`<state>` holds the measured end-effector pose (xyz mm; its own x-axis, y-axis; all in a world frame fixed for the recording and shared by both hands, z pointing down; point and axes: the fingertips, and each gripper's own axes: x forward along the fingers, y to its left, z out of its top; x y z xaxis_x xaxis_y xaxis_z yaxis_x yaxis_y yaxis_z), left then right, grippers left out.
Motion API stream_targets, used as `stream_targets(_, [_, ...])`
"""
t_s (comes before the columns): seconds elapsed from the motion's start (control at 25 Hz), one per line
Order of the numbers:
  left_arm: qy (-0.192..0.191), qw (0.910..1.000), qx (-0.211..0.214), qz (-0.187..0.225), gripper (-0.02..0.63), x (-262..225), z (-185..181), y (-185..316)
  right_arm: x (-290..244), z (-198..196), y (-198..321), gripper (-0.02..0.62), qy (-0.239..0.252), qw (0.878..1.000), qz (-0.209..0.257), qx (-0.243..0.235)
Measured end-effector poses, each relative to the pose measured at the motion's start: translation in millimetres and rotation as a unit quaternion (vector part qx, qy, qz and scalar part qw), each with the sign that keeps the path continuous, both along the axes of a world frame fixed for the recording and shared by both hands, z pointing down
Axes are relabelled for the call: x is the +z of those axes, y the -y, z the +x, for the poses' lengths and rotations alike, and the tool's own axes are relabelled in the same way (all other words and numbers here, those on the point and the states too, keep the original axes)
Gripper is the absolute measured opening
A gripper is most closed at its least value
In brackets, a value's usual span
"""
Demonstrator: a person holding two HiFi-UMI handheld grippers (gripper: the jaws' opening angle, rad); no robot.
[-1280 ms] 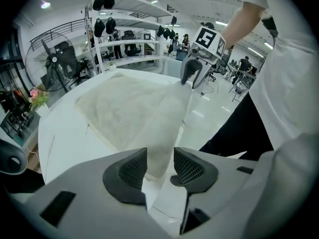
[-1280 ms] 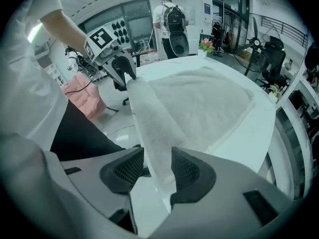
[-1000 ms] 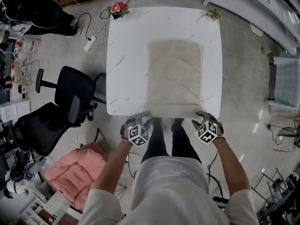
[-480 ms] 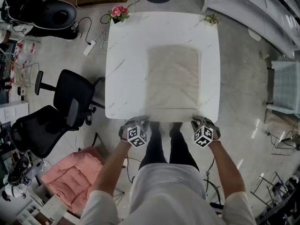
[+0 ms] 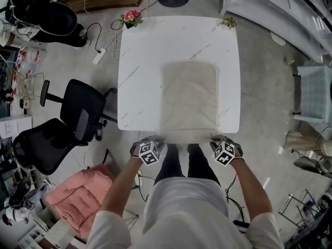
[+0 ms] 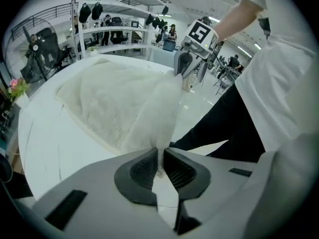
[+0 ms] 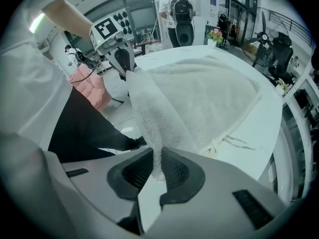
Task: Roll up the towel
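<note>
The left tool and right tool have just closed, each gripping the towel corner nearest it; rolling may begin.

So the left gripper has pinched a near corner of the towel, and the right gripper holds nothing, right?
No, the right gripper isn't empty: the right gripper view shows its jaws, just closed, pinching the towel's other near corner. The left gripper, jaws also just closed, holds its corner.
</note>
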<state>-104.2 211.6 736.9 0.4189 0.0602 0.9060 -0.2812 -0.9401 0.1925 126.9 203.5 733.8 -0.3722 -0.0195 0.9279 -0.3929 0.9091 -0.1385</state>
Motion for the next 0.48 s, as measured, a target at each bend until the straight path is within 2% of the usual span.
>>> stream_targets(0.28, [0.005, 0.9982, 0.038, -0.047, 0.057, -9, 3, 15, -7, 4, 15, 0.071, 0.003, 0.998, -0.053, 0.015])
stream_targets(0.48, [0.006, 0.9954, 0.047, -0.083, 0.057, -12, 4, 32, -14, 5, 41, 0.072, 0.016, 0.997, -0.076, 0.018])
